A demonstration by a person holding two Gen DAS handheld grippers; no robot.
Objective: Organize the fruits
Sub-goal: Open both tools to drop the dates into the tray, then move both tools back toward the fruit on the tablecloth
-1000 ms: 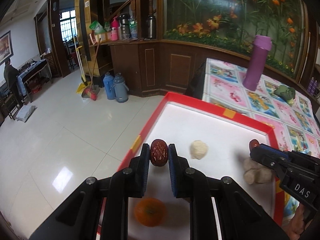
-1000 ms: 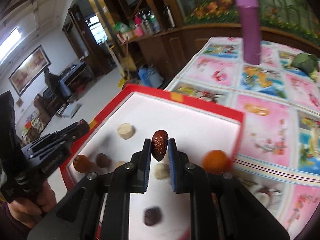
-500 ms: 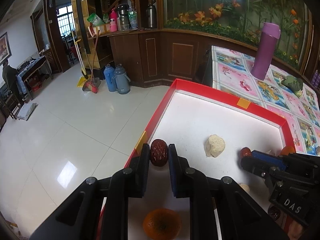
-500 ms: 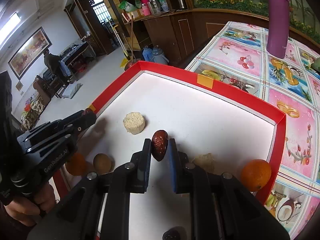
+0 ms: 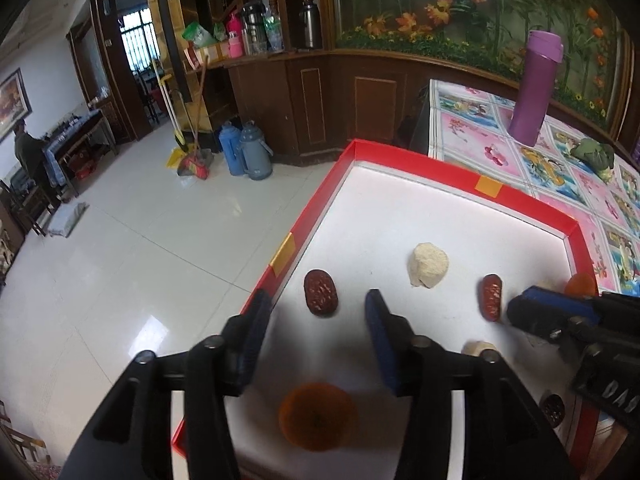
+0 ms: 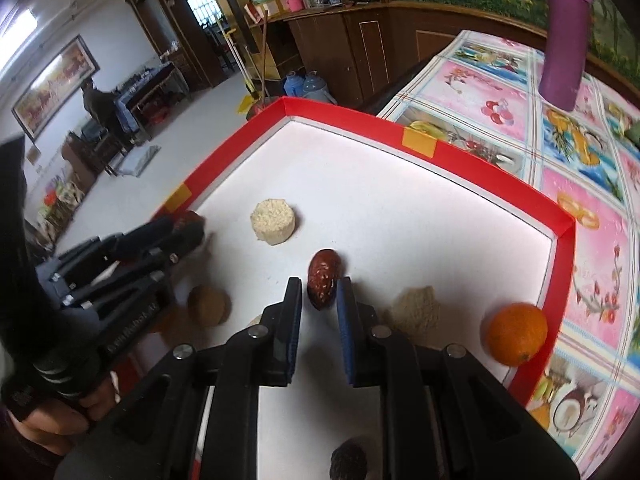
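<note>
Left gripper (image 5: 314, 320): jaws have just been opening and now stand apart, nothing pressed between them. The red date (image 5: 320, 292) it concerns lies on the white floor of the red-rimmed tray (image 5: 432, 158), just beyond the fingertips and clear of both pads, close to the tray's left wall. Right gripper (image 6: 318, 300): jaws nearly closed, pinching a second red date (image 6: 323, 285) at its lower end, low over the tray floor near its middle.

Outward from the tools, relative to the tray: a mandarin (image 5: 318, 416) sits inside, nearest the left camera; a pale puffed cake (image 5: 428, 266) rests toward the centre; an orange (image 6: 518, 334) sits inside the right wall; a walnut-like brown piece (image 6: 209, 306) lies beside the left gripper's body. Beyond the tray's far rim stands a purple flask (image 5: 536, 88) on the patterned tablecloth (image 6: 500, 92).

Progress, as judged: one date appears placed by the left wall; the second is held and not yet set down. No clear grouping of like items is evident, so most sorting seems outstanding.

Writing: the right gripper's body shows "DAS" in the left wrist view, partly cut off. Lettering on the left gripper's body is blurred and unreadable.
</note>
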